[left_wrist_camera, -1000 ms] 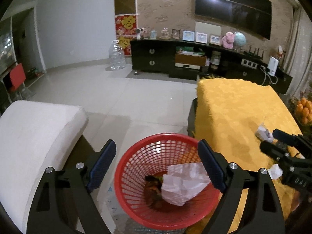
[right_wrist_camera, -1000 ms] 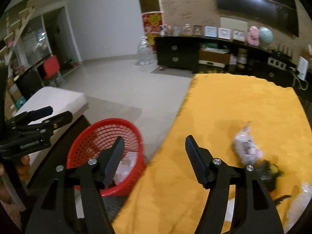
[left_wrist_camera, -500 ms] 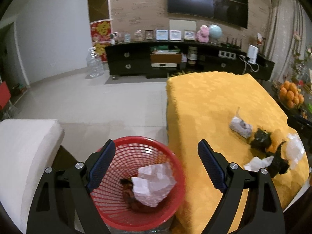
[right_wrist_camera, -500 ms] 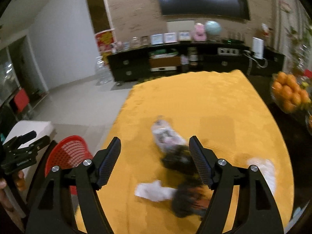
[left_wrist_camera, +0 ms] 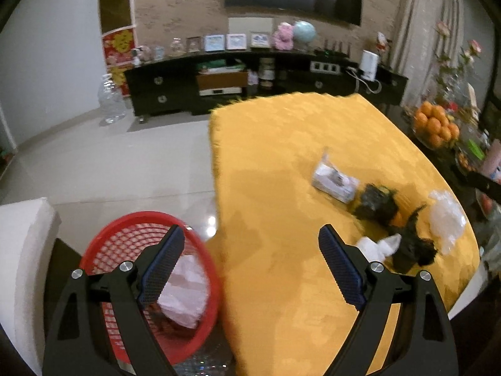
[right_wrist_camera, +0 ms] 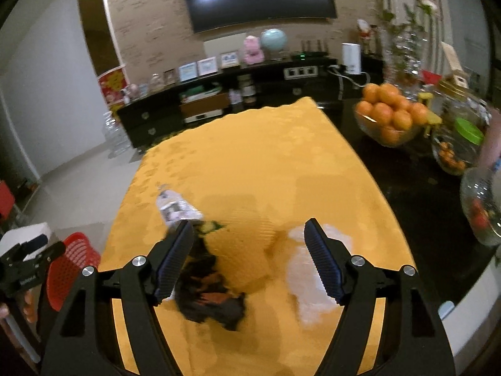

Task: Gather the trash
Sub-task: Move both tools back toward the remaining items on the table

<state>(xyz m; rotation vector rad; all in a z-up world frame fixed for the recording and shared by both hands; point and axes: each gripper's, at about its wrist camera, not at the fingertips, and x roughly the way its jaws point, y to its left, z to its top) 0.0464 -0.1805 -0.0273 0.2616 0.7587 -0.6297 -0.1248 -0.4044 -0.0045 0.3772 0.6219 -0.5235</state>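
A red mesh basket (left_wrist_camera: 147, 238) is placed on the floor, just beside the edge of the yellow tablecloth (left_wrist_camera: 281, 144). Crumpled white paper (left_wrist_camera: 184, 294) and some dark scraps are seen inside it. On the cloth, a small printed wrapper (left_wrist_camera: 335, 181), two dark crumpled pieces (left_wrist_camera: 375, 202), a white tissue (left_wrist_camera: 377, 247) and a clear plastic bag (left_wrist_camera: 446, 219) are lying near each other.

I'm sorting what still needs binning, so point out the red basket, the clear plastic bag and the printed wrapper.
red basket (left_wrist_camera: 103, 235), left wrist view, on its far rim.
clear plastic bag (left_wrist_camera: 446, 219), left wrist view, on its crumpled middle.
printed wrapper (right_wrist_camera: 175, 208), right wrist view, on its printed face.
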